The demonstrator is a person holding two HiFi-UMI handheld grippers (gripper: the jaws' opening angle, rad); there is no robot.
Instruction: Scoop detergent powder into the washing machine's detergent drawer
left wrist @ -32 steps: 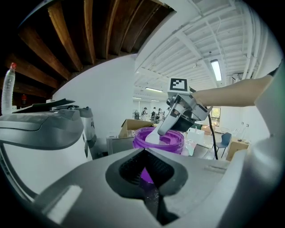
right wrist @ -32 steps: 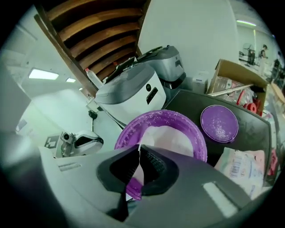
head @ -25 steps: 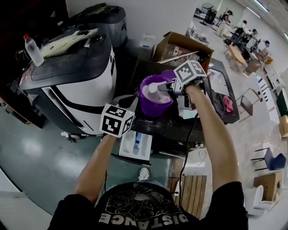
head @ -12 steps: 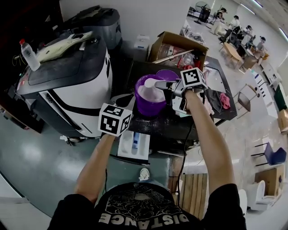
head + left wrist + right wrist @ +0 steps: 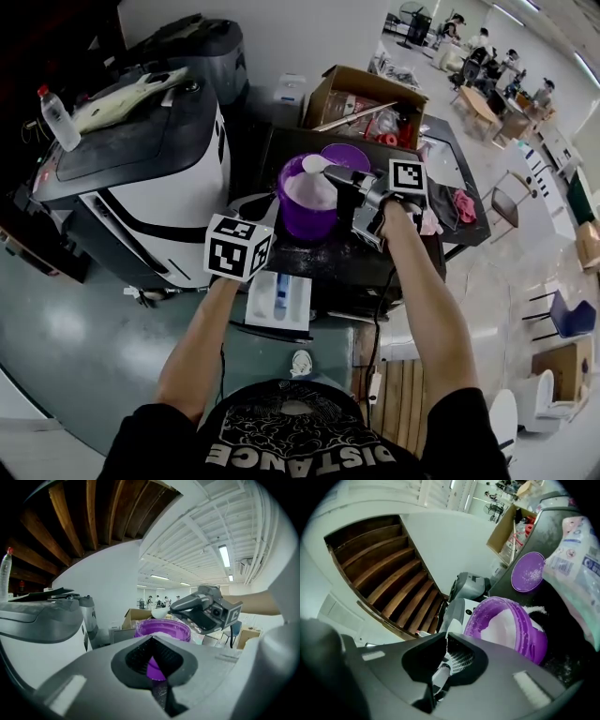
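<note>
Dark-topped washing machine (image 5: 298, 142), white detergent drawer (image 5: 279, 302) pulled out at near side, carries round purple plastic powder tub (image 5: 307, 211); right gripper (image 5: 337, 176) clamps white plastic scoop (image 5: 315, 164) above its rim; left gripper (image 5: 152, 644), jaws closed on nothing, hangs near drawer.

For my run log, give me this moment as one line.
step: scooping | right hand-held gripper: shut on scoop, above purple tub of powder | left hand-held gripper: shut, empty | detergent drawer: open
</note>
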